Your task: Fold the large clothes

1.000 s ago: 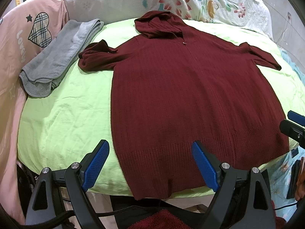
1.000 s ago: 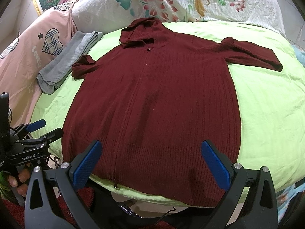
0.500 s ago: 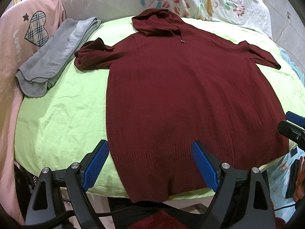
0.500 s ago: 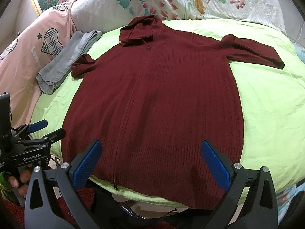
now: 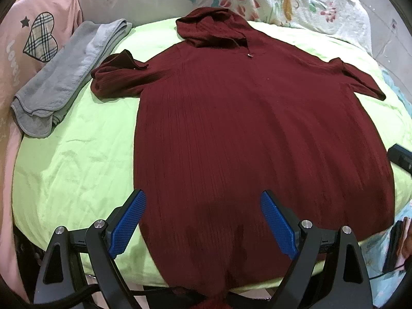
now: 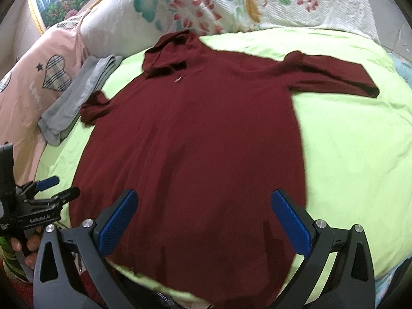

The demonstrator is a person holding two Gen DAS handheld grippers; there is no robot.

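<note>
A bed covered by a lime-green sheet [image 5: 77, 159] fills both views, with a floral quilt [image 5: 296, 2] bunched along its far side and a pink pillow with a plaid heart [image 5: 38, 38] at far left. The task garment, a dark red hooded sweater [image 5: 244, 134], lies spread flat on the sheet directly ahead of both tools, hood [image 5: 213, 29] farthest away, hem nearest. The left hand-held gripper [image 5: 203, 221] hangs released above the hem, its blue pads wide apart and gripping nothing; the right hand-held gripper [image 6: 204, 221] is likewise released over the hem. A folded grey garment [image 5: 69, 77] lies ahead and to the left, just beside the bunched left sleeve [image 5: 116, 79]. Only the right wrist view shows the right sleeve [image 6: 334, 74] stretched out in full, a framed picture [image 6: 64, 2] beyond the pillows, and the left tool held by fingers [image 6: 31, 244] at its lower left edge. In the left wrist view that sleeve is foreshortened, and the other tool appears only as a dark part cut off at the right border. The hem's near edge is hidden behind the gripper bodies, and the right wrist view is slightly blurred.
</note>
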